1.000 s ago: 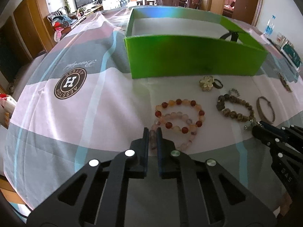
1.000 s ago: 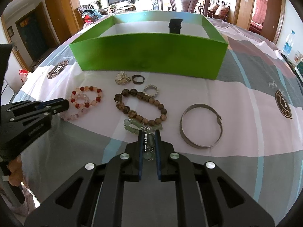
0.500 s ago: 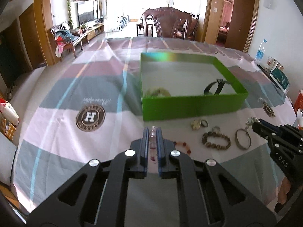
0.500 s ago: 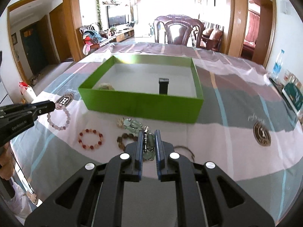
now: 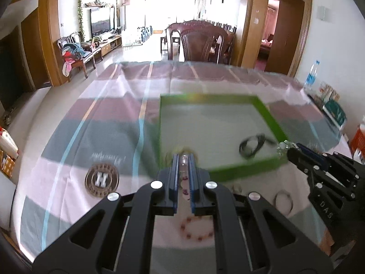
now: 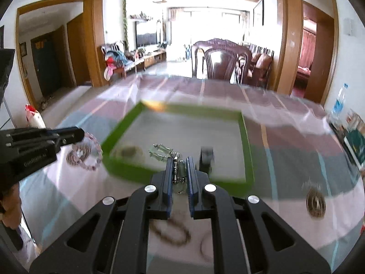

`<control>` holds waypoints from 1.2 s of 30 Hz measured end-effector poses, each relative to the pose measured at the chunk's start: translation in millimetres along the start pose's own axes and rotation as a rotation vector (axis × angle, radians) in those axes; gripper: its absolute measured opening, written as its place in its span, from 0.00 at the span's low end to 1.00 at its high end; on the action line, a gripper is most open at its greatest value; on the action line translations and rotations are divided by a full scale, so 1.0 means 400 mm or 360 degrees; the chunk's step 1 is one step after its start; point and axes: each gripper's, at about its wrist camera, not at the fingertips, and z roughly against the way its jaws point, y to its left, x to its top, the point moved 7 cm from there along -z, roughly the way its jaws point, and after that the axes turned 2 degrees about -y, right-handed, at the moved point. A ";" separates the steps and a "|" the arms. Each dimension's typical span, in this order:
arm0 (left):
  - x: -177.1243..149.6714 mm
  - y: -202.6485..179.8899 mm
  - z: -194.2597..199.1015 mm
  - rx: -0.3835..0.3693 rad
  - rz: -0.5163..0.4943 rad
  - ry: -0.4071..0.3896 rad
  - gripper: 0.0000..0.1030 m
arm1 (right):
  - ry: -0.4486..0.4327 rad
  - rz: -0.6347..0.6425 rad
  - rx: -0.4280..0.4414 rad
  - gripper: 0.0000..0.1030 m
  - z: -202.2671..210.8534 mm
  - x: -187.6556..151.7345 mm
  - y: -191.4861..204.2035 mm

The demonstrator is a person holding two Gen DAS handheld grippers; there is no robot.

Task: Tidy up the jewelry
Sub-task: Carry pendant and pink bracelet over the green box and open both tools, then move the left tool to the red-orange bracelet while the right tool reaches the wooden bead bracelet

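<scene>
Above the striped tablecloth [image 5: 68, 137], both grippers are held high over the table, and each is clamped on a piece of jewelry. The left gripper [image 5: 183, 159] is clenched on a pale pink bead bracelet [image 5: 183, 161]; in the right wrist view the same bracelet [image 6: 87, 154] is seen dangling in a loop from the left gripper [image 6: 79, 134], just beside the near left corner of the green box [image 6: 247, 150]. The right gripper [image 6: 178, 163] is closed on a pale green bracelet [image 6: 159, 151] with small metal links, which is draped forward from between the fingers, over the box's near wall. In the left wrist view the right gripper [image 5: 289, 151] is seen at the box's near right corner.

Inside the green box [image 5: 269, 111], a black strap-like piece [image 5: 252, 145] is seen on the white floor, and a yellowish bracelet [image 6: 129, 153] is made out in the near left corner, though blurred. On the cloth before the box, a red bead bracelet [image 5: 197, 228], a brown bead bracelet [image 6: 171, 230] and a metal bangle [image 5: 283, 202] are left lying apart from one another. Much of the table is smeared by motion blur.
</scene>
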 end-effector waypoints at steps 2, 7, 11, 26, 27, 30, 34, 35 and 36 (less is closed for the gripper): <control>0.047 -0.001 -0.033 0.0018 0.0011 -0.0008 0.08 | -0.0001 -0.0019 0.0001 0.11 -0.033 0.034 -0.005; 0.104 -0.002 -0.143 0.0021 0.0043 0.0063 0.08 | 0.0125 -0.0091 -0.0003 0.11 -0.179 0.065 -0.020; 0.103 -0.002 -0.211 0.0030 0.0053 0.0115 0.08 | 0.0238 -0.0124 -0.0008 0.11 -0.264 0.030 -0.021; -0.028 -0.008 -0.133 0.0189 -0.0111 0.0116 0.39 | 0.0156 -0.0146 -0.0026 0.37 -0.070 -0.043 -0.072; -0.054 -0.004 -0.121 0.0194 -0.0118 0.0120 0.41 | 0.0162 -0.0134 -0.0032 0.37 -0.058 -0.057 -0.077; -0.141 0.019 -0.111 0.0208 -0.0115 0.0169 0.41 | 0.0265 -0.0086 -0.0077 0.37 -0.049 -0.141 -0.085; -0.220 0.053 -0.137 0.0244 -0.0084 0.0275 0.41 | 0.0446 0.0028 -0.0099 0.37 -0.099 -0.241 -0.052; -0.228 0.056 -0.143 0.0248 -0.0078 0.0291 0.41 | 0.0489 0.0061 -0.0096 0.37 -0.111 -0.264 -0.038; -0.240 0.061 -0.147 0.0255 -0.0074 0.0308 0.41 | 0.0511 0.0083 -0.0095 0.37 -0.117 -0.279 -0.028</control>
